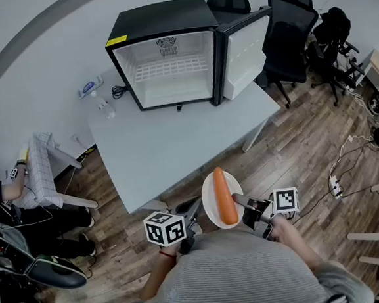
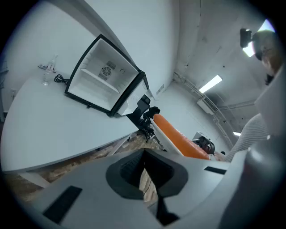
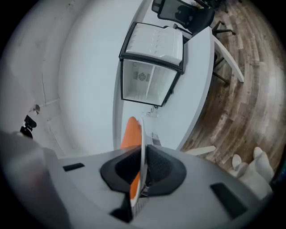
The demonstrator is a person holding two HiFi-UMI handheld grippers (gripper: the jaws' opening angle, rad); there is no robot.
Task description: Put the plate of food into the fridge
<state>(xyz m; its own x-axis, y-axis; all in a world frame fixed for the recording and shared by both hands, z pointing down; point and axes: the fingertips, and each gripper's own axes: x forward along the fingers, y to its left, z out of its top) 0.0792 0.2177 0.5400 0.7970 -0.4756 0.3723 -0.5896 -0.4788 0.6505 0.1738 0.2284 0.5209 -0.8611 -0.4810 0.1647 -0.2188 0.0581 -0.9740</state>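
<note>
A white plate (image 1: 209,204) with a long carrot (image 1: 225,196) on it hangs in front of the person, short of the table's near edge. My right gripper (image 1: 245,208) is shut on the plate's right rim. In the right gripper view the plate (image 3: 142,147) stands edge-on between the pads, with the carrot (image 3: 131,132) to its left. My left gripper (image 1: 194,214) hovers just left of the plate, shut and holding nothing. A black mini fridge (image 1: 161,18) stands at the table's far side with its door (image 1: 246,47) swung open to the right, showing a white interior and one wire shelf.
The grey table (image 1: 175,142) lies between the plate and the fridge. A bottle and a cable (image 1: 109,98) sit at its far left corner. Black office chairs (image 1: 291,26) stand to the right. A seated person (image 1: 23,215) and a white chair (image 1: 46,170) are at the left.
</note>
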